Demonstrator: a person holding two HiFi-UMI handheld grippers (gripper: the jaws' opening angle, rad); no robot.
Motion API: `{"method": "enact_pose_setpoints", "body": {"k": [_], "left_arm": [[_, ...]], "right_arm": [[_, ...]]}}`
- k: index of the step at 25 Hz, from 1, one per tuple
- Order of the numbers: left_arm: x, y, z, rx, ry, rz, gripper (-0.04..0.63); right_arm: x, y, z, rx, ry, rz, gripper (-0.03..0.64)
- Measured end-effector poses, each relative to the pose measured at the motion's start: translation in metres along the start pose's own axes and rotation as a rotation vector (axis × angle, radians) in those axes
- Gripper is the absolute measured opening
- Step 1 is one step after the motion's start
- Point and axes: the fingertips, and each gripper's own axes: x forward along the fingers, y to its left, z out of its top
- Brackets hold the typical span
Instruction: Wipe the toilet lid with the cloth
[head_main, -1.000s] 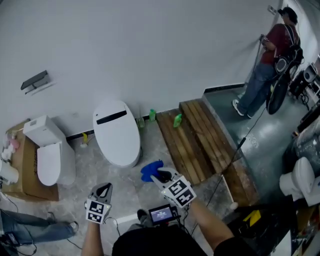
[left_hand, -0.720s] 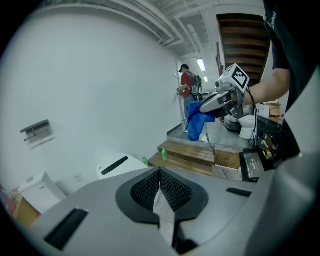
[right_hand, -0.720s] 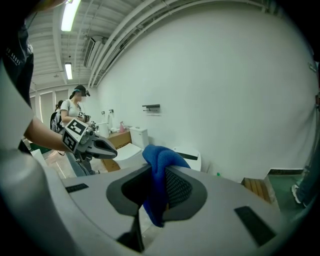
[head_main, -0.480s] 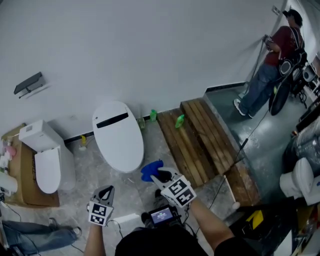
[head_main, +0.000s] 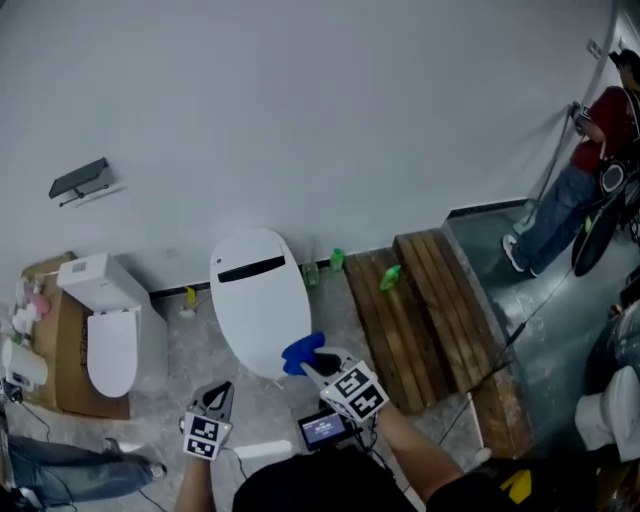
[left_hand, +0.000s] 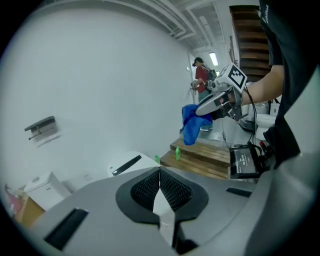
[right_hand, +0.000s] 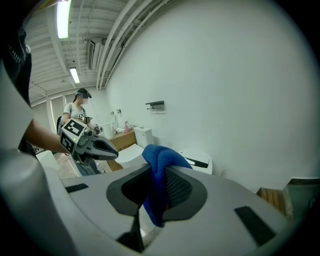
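A white toilet with a closed oval lid (head_main: 260, 300) stands against the wall, a dark strip near its back; the lid (left_hand: 131, 165) also shows in the left gripper view, and the lid (right_hand: 197, 161) again behind the cloth. My right gripper (head_main: 305, 360) is shut on a blue cloth (head_main: 301, 352), which hangs over the lid's near right edge; the cloth (right_hand: 158, 172) bunches between the jaws. My left gripper (head_main: 220, 395) is shut and empty, low and left of the lid; its jaws (left_hand: 160, 190) meet. The right gripper with the cloth (left_hand: 191, 122) shows ahead of it.
A second white toilet (head_main: 110, 330) and a cardboard box (head_main: 55, 330) sit at left. A wooden pallet (head_main: 420, 310) with green bottles (head_main: 390, 277) lies at right. A person (head_main: 590, 170) stands far right by the wall. A handheld screen (head_main: 325, 430) hangs below.
Both grippers have moved forward toward the oval-lid toilet, which now lies closer below. The blue cloth now overlaps the lid's near edge. Both jaws stay as they were.
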Motion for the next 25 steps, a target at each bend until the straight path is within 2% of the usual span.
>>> {"method": "enact_pose_setpoints", "body": {"k": [6, 12, 18, 25], "left_arm": [[0.039, 0.032, 0.043, -0.043, -0.008, 0.086, 0.011], [0.069, 0.034, 0.068, -0.061, -0.023, 0.146, 0.011], [0.081, 0.039, 0.064, -0.066, -0.014, 0.116, 0.011], [0.083, 0.058, 0.071, -0.024, -0.038, 0.048, 0.011]], "right_arm": [[0.027, -0.057, 0.024, -0.031, 0.017, 0.075, 0.067], [0.048, -0.098, 0.03, -0.034, 0.04, 0.14, 0.067], [0.064, -0.102, 0.033, -0.023, 0.052, 0.162, 0.067], [0.078, -0.097, 0.052, 0.003, 0.023, 0.117, 0.067]]}}
